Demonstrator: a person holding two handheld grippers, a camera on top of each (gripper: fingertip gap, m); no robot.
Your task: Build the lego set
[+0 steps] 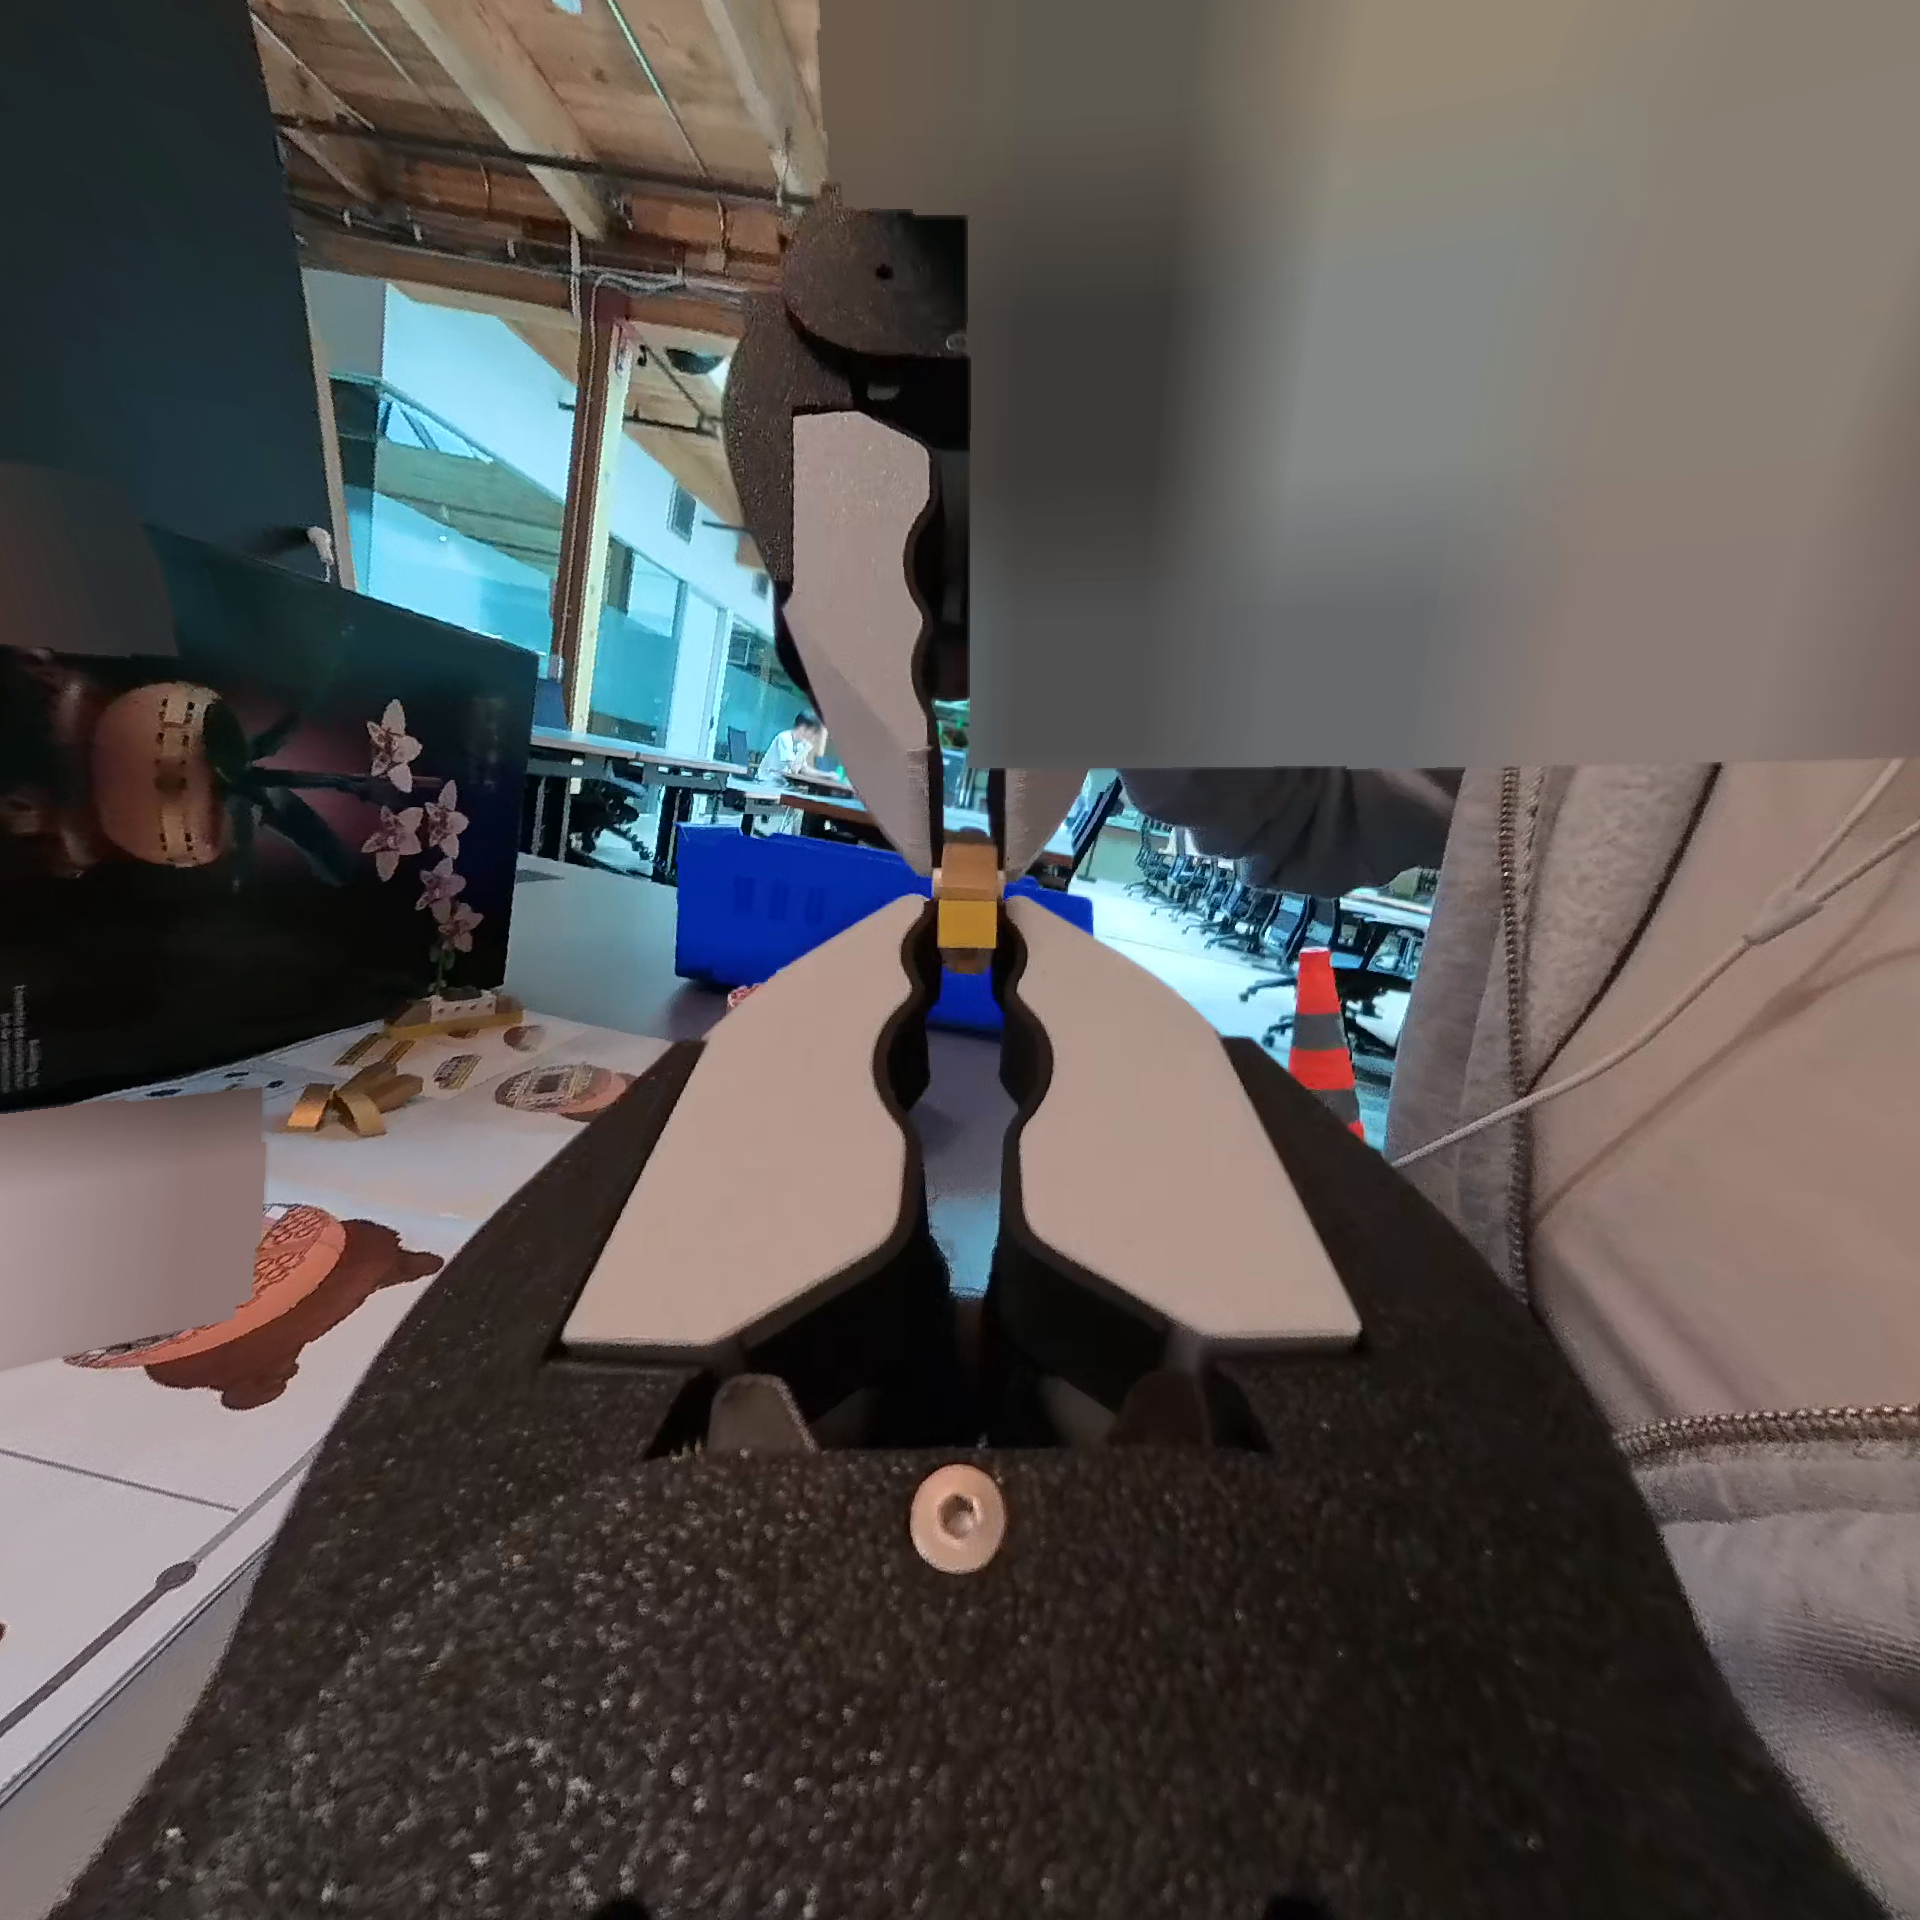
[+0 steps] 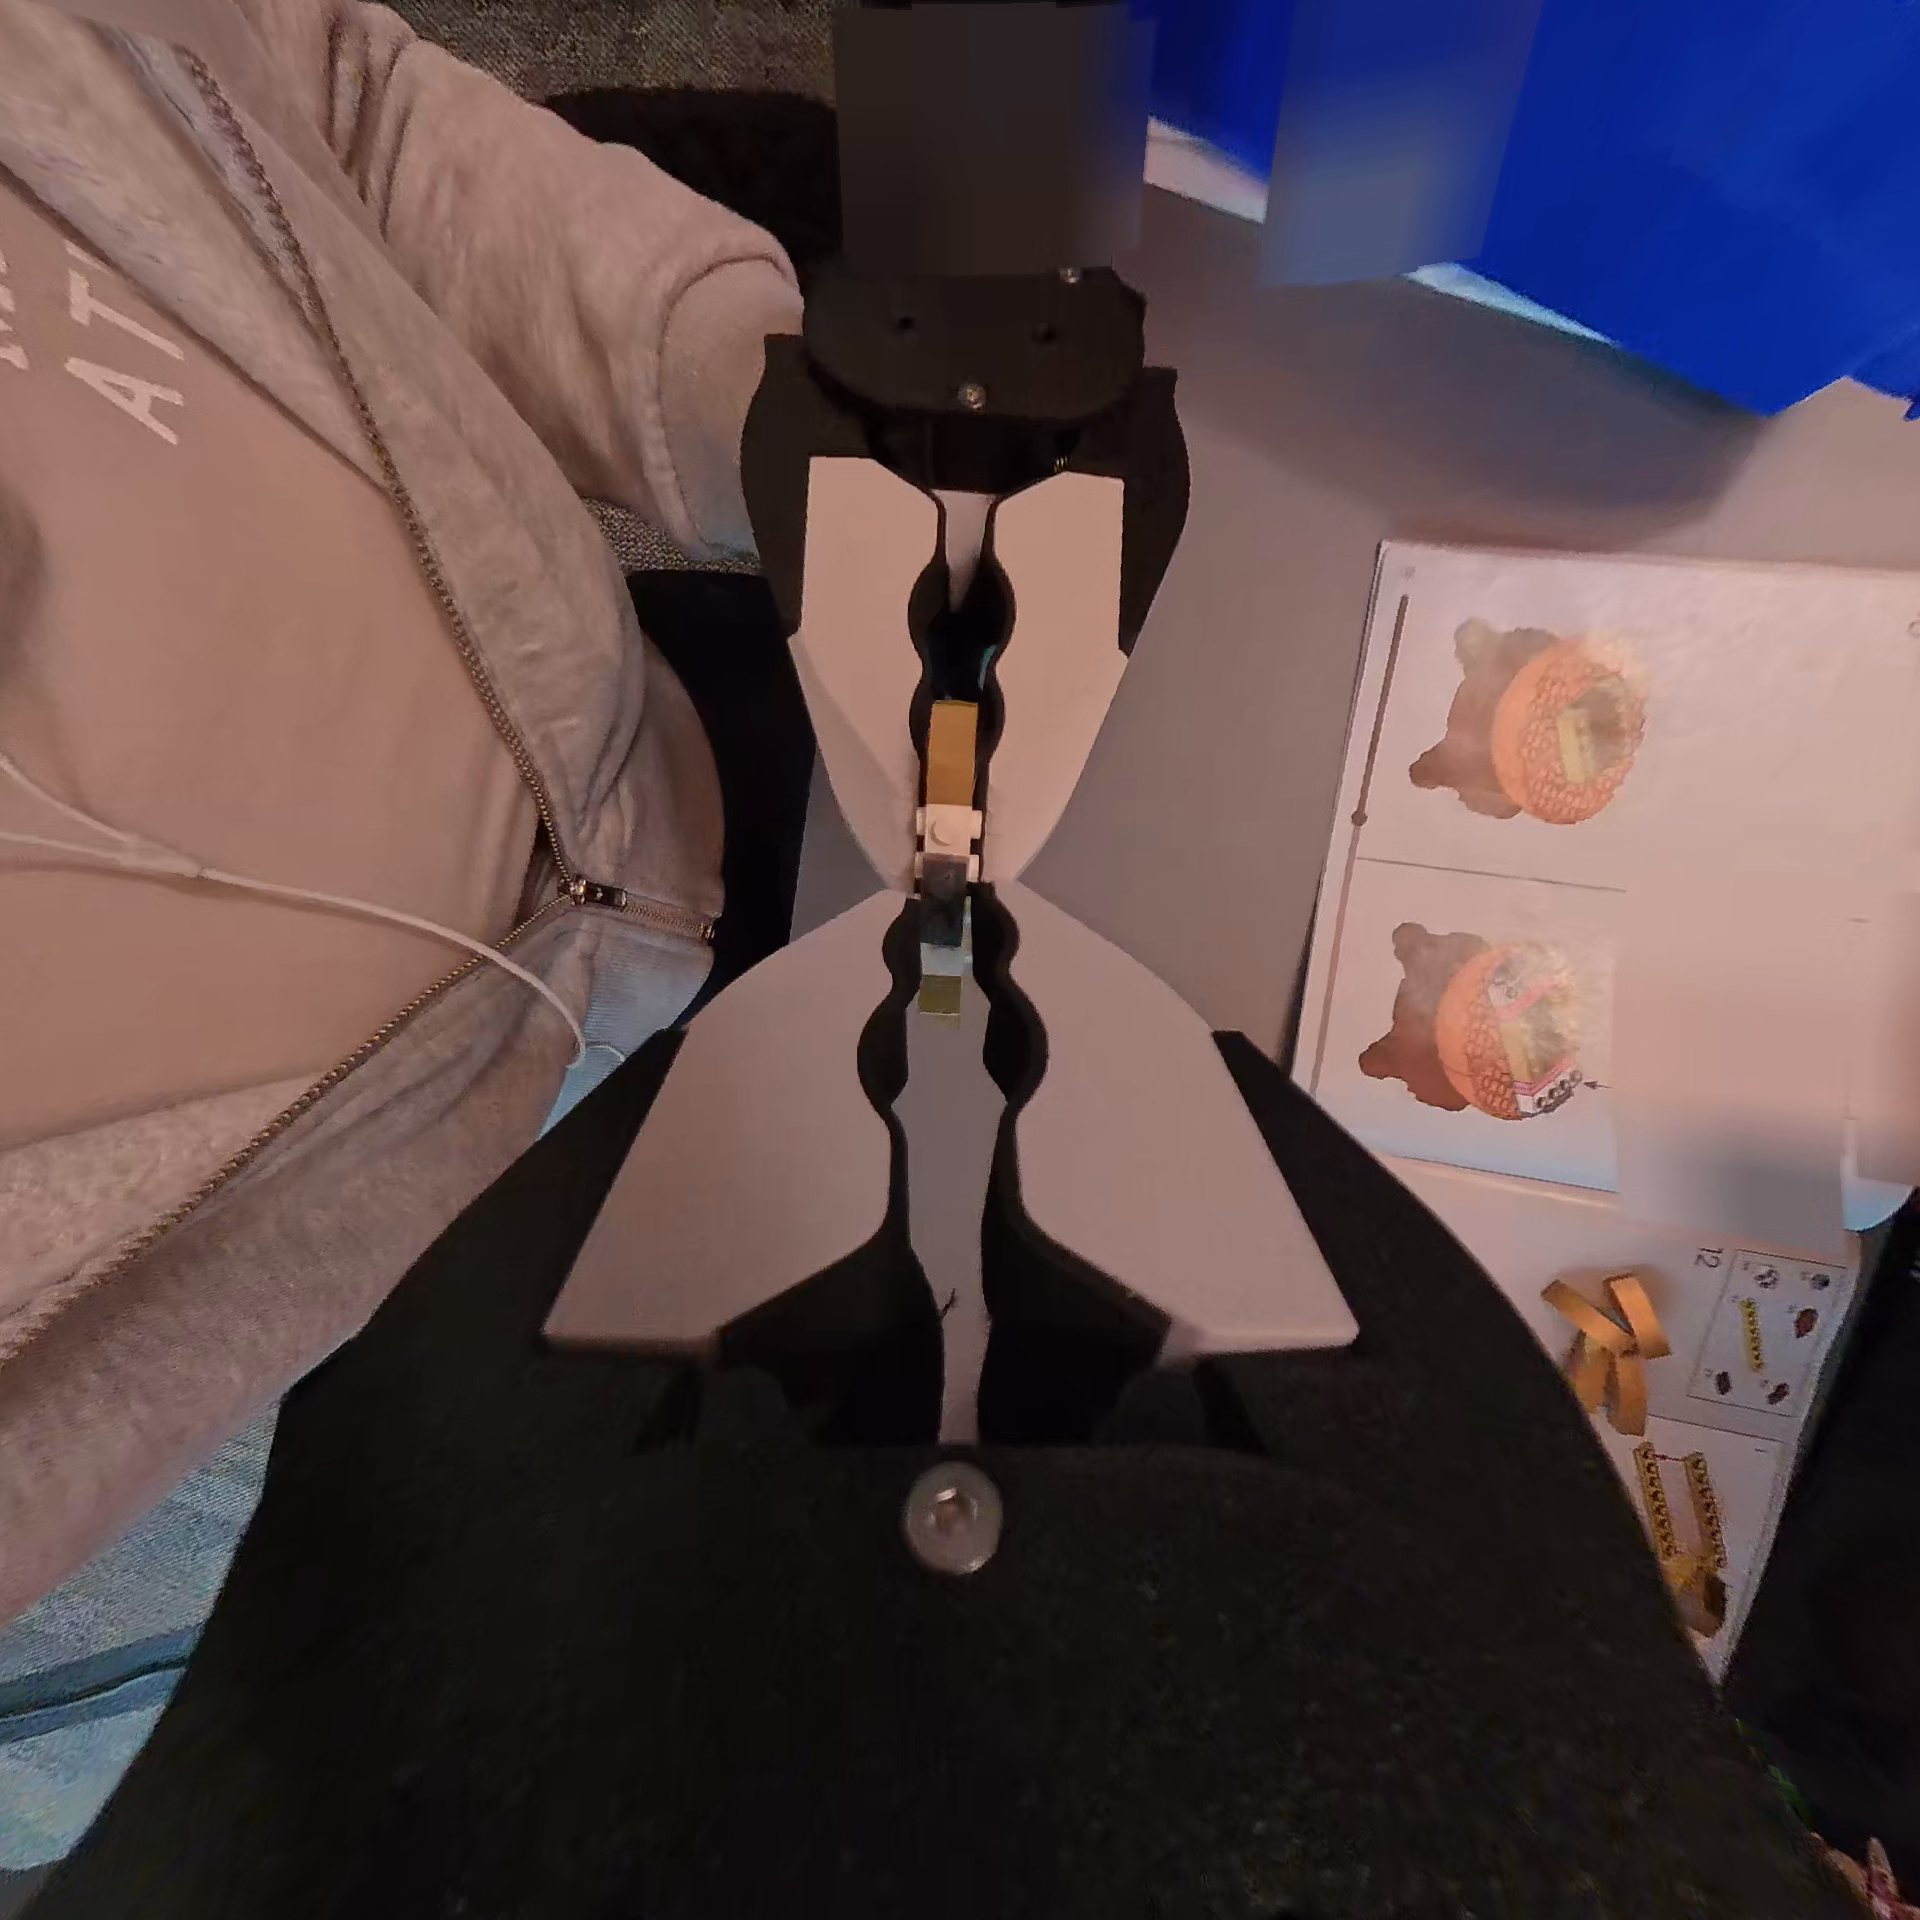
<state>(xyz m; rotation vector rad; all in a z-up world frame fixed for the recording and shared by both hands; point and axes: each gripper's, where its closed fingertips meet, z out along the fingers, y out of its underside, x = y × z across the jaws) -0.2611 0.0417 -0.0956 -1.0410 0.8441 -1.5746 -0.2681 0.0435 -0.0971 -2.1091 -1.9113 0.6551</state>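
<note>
- Left gripper (image 1: 966, 920) clamps the yellow brick (image 1: 966, 922), bracing it mid-air above the counter (image 1: 592, 935).
- Right gripper (image 2: 943, 914), entering from 12 o'clock, pinches the tan-and-white piece (image 2: 951, 790), apparently to press both together.

The two grippers meet tip to tip above the table (image 1: 603, 935), the right gripper (image 1: 966, 862) coming down from above onto the left gripper (image 1: 966, 914). A small stack of lego pieces (image 1: 966, 909) sits between both pairs of fingers. To the left, an instruction booklet (image 1: 343, 1226) lies on the table with loose curved pieces (image 1: 348, 1101) on it. A box (image 1: 260, 831) stands behind the booklet. A bin (image 1: 790, 914) sits farther back, behind the grippers.
</note>
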